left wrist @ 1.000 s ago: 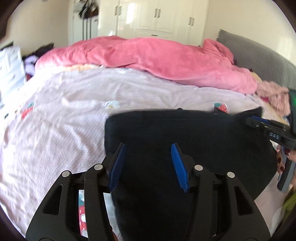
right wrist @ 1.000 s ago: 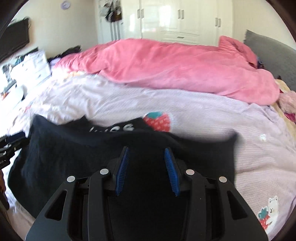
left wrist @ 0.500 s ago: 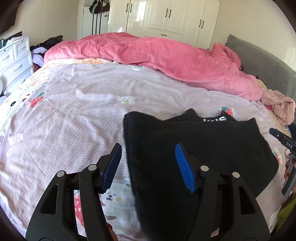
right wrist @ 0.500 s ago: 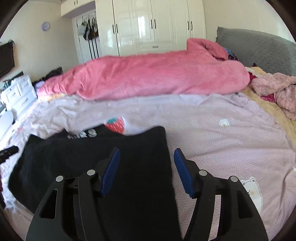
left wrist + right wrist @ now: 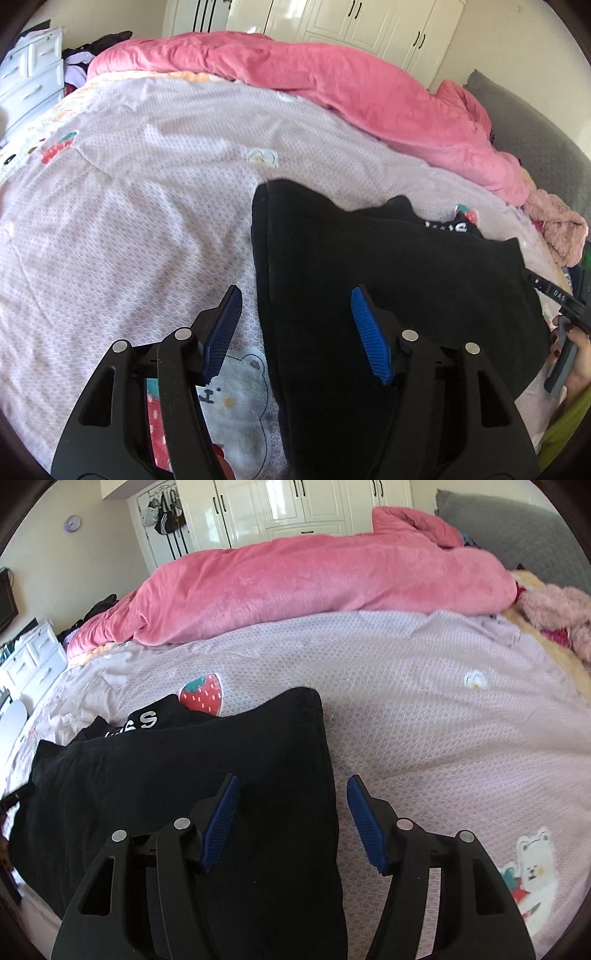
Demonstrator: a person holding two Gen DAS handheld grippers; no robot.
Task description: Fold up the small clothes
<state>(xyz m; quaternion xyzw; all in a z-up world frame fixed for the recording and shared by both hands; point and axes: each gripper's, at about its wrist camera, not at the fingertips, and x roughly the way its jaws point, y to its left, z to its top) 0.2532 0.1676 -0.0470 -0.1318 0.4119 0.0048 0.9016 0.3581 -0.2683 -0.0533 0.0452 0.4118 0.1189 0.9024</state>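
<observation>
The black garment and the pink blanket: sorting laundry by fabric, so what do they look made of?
The black garment looks like matte knit cotton or similar: it lies limp, with no sheen. The pink blanket looks like plush fleece, with a fuzzy nap catching the light.

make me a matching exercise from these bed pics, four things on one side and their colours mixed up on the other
Things:
1. bunched duvet
2. folded garment
3. headboard
4. printed strawberry

Colours:
A. grey
B. red with a green top
C. pink
D. black

Pairs: 1-C, 2-D, 3-A, 4-B
</observation>
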